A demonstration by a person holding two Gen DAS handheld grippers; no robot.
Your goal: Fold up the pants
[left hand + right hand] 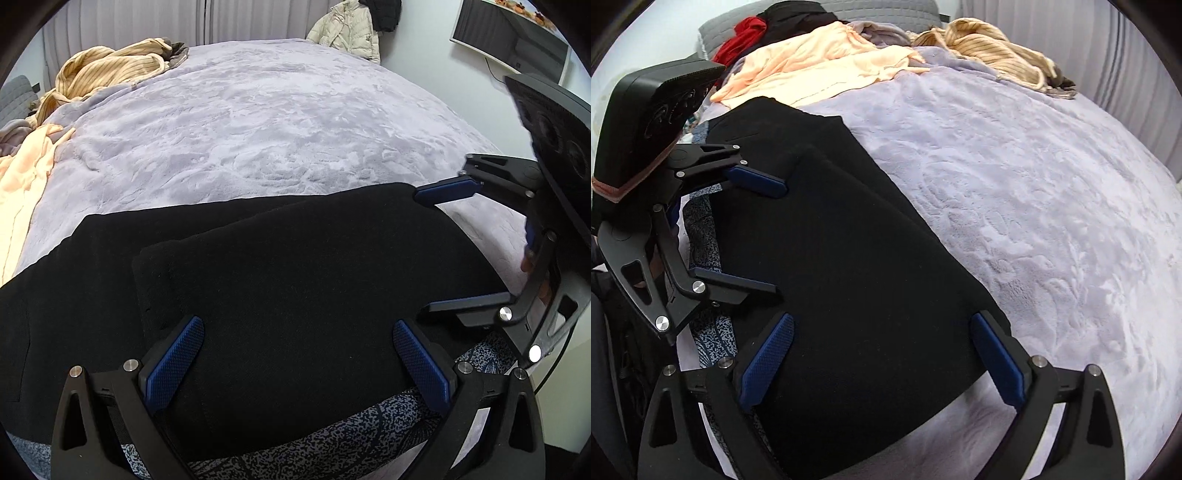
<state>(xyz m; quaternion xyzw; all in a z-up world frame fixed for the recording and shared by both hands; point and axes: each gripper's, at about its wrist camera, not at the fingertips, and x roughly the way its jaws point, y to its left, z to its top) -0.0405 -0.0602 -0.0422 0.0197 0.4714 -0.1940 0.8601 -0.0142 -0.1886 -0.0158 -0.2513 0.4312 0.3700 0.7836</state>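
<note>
Pants: black pants of soft matte cloth (288, 266), folded over into a thick, flat, long stack, one layer's edge stepped back from the one below.
Place: they lie on the lilac plush bedspread with an embossed pattern (258, 122), along its near side, over a strip of blue-and-grey speckled fabric (332, 439).
Left gripper (297, 363): black frame, blue ribbed pads; jaws spread wide above the folded stack, holding nothing, the pads free of the cloth.
Right gripper (882, 362): same build, jaws gaping over the end of the pants, nothing pinched between them; whether the tips brush the cloth I cannot tell.
Beyond: a tan ribbed knit garment (993, 48) and a peach cloth (816, 70) lie heaped at the bed's far end.
</note>
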